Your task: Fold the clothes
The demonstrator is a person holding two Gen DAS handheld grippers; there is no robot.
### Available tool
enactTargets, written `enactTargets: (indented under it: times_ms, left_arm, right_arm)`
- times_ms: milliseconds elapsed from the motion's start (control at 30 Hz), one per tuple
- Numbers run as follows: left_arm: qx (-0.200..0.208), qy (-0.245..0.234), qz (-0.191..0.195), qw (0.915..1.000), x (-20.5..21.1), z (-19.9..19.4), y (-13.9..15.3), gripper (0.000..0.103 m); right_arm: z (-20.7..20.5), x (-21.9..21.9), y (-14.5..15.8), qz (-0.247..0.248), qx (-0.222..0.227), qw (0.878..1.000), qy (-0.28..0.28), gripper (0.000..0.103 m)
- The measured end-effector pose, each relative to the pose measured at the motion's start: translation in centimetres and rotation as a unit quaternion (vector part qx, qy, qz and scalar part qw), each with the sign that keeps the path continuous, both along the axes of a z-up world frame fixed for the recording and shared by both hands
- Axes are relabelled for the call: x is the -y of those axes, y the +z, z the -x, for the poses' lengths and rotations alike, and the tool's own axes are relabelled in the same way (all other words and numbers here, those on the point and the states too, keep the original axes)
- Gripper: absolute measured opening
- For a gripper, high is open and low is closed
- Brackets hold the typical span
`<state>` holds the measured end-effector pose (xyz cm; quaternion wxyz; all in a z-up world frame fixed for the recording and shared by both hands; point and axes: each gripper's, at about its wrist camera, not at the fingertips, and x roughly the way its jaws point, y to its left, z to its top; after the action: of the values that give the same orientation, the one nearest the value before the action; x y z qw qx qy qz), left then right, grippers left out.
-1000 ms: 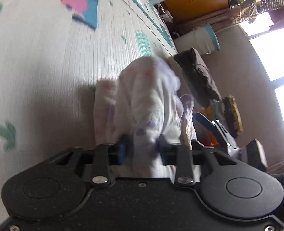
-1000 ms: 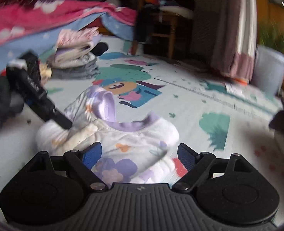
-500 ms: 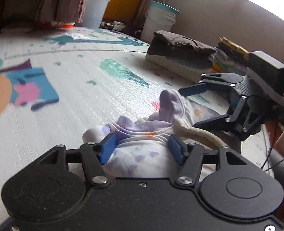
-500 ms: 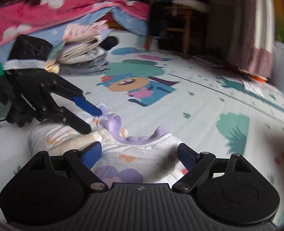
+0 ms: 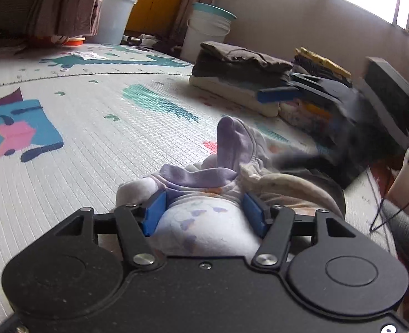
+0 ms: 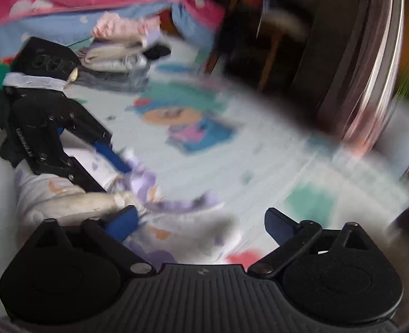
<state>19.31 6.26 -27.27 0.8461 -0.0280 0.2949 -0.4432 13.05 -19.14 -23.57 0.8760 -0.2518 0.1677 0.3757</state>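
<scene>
On the play mat (image 5: 73, 166), the white purple-trimmed garment (image 5: 204, 222) lies bunched between parted left fingers (image 5: 154, 213); right fingers (image 6: 121, 220) widening.

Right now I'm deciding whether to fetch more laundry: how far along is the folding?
Done: folded stacks sit on the mat, one topped by a brown garment, another pile by the pink blanket. In hand: the white floral garment lies bunched between the open left tool; the right tool is opening. Left: folding and stacking it.

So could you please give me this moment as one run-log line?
step: folding | garment: bunched on play mat | left claw: open astride garment | right claw: opening, pads clear of garment
</scene>
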Motion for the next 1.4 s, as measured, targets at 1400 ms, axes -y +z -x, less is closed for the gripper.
enactTargets:
  times_ms: [1400]
  left_arm:
    - [-0.072, 0.116, 0.131, 0.9819, -6.1, 0.2, 5.9, 0.073]
  right_arm:
    - [-4.2, 5.3, -0.1, -0.182, -0.261, 0.94, -0.123, 0.097]
